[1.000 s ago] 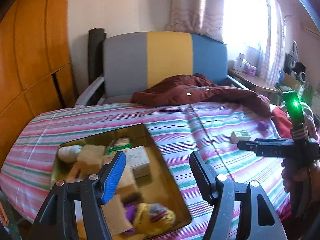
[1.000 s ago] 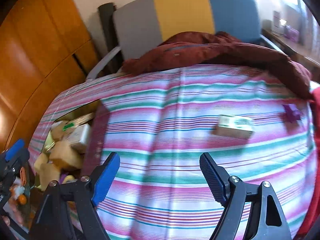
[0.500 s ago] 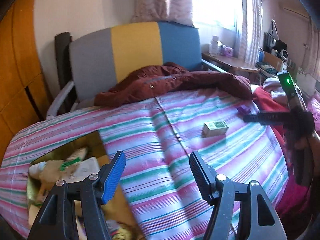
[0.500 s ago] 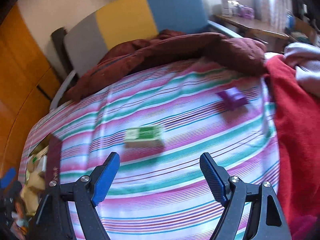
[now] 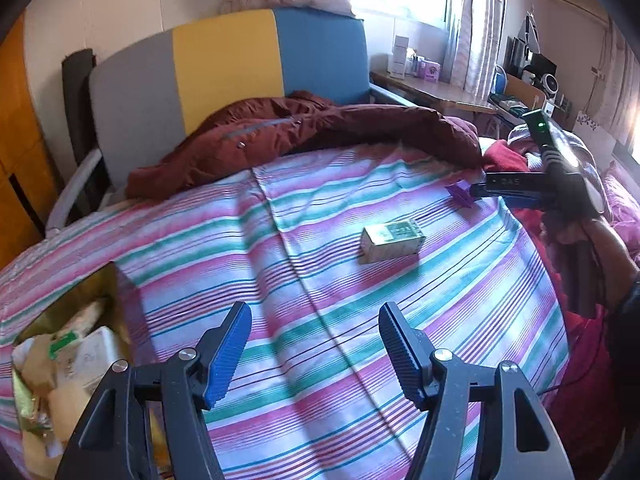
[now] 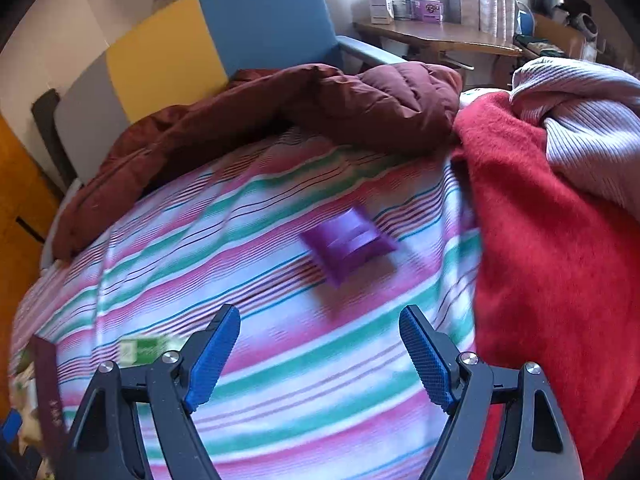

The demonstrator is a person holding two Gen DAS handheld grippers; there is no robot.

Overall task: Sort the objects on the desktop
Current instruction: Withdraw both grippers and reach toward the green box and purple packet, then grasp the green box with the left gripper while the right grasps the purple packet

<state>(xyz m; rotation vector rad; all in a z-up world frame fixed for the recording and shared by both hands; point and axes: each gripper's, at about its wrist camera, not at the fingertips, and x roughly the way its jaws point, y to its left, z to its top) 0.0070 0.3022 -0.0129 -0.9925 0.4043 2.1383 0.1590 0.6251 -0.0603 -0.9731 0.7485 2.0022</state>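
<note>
A small green and white box [image 5: 391,241] lies on the striped cloth; it also shows in the right wrist view [image 6: 145,350] at the lower left. A purple packet [image 6: 348,243] lies ahead of my right gripper [image 6: 320,354], which is open and empty above the cloth. The packet also shows in the left wrist view [image 5: 460,193], right by the right gripper's tips [image 5: 486,191]. My left gripper [image 5: 315,344] is open and empty, short of the green box. A gold tray [image 5: 100,284] with several sorted items sits at the lower left.
A dark red jacket [image 5: 304,132] lies across the back of the cloth, before a grey, yellow and blue chair [image 5: 224,64]. A red blanket [image 6: 552,248] and a lilac knit [image 6: 588,120] pile up on the right. A wooden desk [image 6: 436,36] stands behind.
Both grippers have swung to the right, away from the tray. The green box has slid to the right view's lower left and the purple packet now sits ahead of the right gripper.
</note>
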